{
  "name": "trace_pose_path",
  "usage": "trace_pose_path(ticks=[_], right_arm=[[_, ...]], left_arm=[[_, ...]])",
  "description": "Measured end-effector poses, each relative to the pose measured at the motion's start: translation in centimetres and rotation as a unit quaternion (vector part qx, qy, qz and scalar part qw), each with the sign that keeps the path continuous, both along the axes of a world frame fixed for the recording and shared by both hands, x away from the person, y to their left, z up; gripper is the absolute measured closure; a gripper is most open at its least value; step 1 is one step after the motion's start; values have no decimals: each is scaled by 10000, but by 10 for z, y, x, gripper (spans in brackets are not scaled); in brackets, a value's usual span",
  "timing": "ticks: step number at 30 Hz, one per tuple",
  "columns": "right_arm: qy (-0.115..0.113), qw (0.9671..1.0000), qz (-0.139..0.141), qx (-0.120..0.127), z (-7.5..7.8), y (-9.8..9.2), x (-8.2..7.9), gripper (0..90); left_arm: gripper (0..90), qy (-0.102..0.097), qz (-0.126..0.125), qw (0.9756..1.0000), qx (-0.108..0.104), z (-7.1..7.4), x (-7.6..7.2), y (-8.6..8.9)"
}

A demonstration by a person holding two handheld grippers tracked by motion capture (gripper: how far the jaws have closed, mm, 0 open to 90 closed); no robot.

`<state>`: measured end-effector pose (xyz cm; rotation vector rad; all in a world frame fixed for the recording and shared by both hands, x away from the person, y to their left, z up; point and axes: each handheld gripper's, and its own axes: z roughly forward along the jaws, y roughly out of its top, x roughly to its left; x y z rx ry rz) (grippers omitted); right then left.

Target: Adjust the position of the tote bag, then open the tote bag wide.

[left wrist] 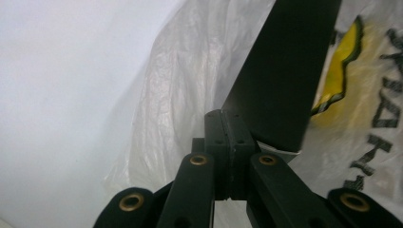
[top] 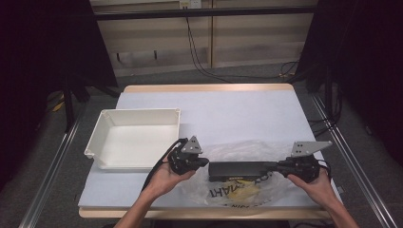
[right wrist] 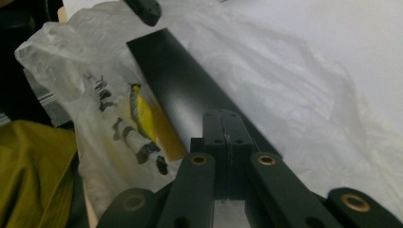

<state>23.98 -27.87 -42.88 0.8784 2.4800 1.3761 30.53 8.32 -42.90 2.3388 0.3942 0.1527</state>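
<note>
lying nearest the camera in the high view, at the front edge of the table (top: 214, 102): a crumpled clear plastic bag (top: 237, 190) with yellow and black print, spreading between the two hands. sitting behind and to the left of it: a white tray (top: 109, 142), open and with nothing in it. hanging above the bag, level and lengthwise between the two grippers: a flat black box (top: 242, 168), apparently lifted clear of the plastic rather than resting in it.

gripping one end of the box from the left: the left gripper (top: 203, 162), jaws pressed tight together in its own view, with the box edge (left wrist: 285, 80) starting right at their tips; looking clamped on a thin lip or corner, though the contact itself is hard to make out. gripping the opposite end: the right gripper (top: 280, 166), jaws likewise drawn together against the near end of the box (right wrist: 190, 99).

judging progress: looking like an early-to-middle stage, with the box already picked up by both ends and held over the bag. remaining, by the look of it: carrying the box across and setting it down, probably into the tray, or else sliding it into the bag; not possible to tell which from this.
</note>
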Motion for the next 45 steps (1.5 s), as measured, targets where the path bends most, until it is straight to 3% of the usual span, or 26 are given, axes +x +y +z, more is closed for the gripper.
trace_pose_path(ticks=[1,6,12,13,17,19,23,25,30,33,34,36,38,41,42,43,45], right_arm=[[11,10000,35,-63,-2,0,-4,900],[24,9998,-68,-197,-6,-10,-22,900],[265,9982,-232,-479,-24,-22,-32,900],[326,9978,-238,-522,-29,-22,-30,900],[423,9962,-259,-714,-38,-21,-29,900],[466,9957,-255,-759,-41,-20,-31,900],[509,9941,-287,-918,-48,-19,-35,900],[411,9934,-316,-1024,-47,-20,-37,900],[396,9921,-527,-1071,-47,-27,-42,900],[387,9919,-609,-1041,-47,-29,-43,900],[379,9918,-629,-1047,-47,-29,-43,900],[337,9927,-612,-980,-47,-27,-42,900],[213,9947,-631,-787,-45,-28,-41,900],[32,9970,-720,-279,-36,-32,-42,900],[-67,9971,-741,-178,-34,-33,-42,900],[-109,9969,-775,-70,-32,-33,-43,894],[-217,9963,-821,136,-29,-33,-44,827]], left_arm=[[900,-21,9,9999,158,-1,1,1],[900,79,23,9991,406,-13,2,-1],[897,181,168,9986,469,-26,7,-8],[897,221,58,9981,565,-28,9,-9],[894,247,21,9972,707,-36,8,-12],[897,276,57,9976,625,-38,7,-11],[897,189,72,9973,707,-37,5,-7],[897,92,100,9972,739,-37,5,-7],[897,37,183,9968,776,-37,6,-6],[894,134,263,9976,620,-38,7,-6],[891,110,147,9970,754,-37,9,-4],[879,140,169,9982,566,-36,7,-4],[861,143,115,9985,514,-32,6,-4],[841,91,88,9994,314,-28,5,-1],[824,95,106,9997,173,-27,4,-1],[804,82,27,9998,199,-24,3,1],[783,35,138,9999,-12,-21,0,3]])
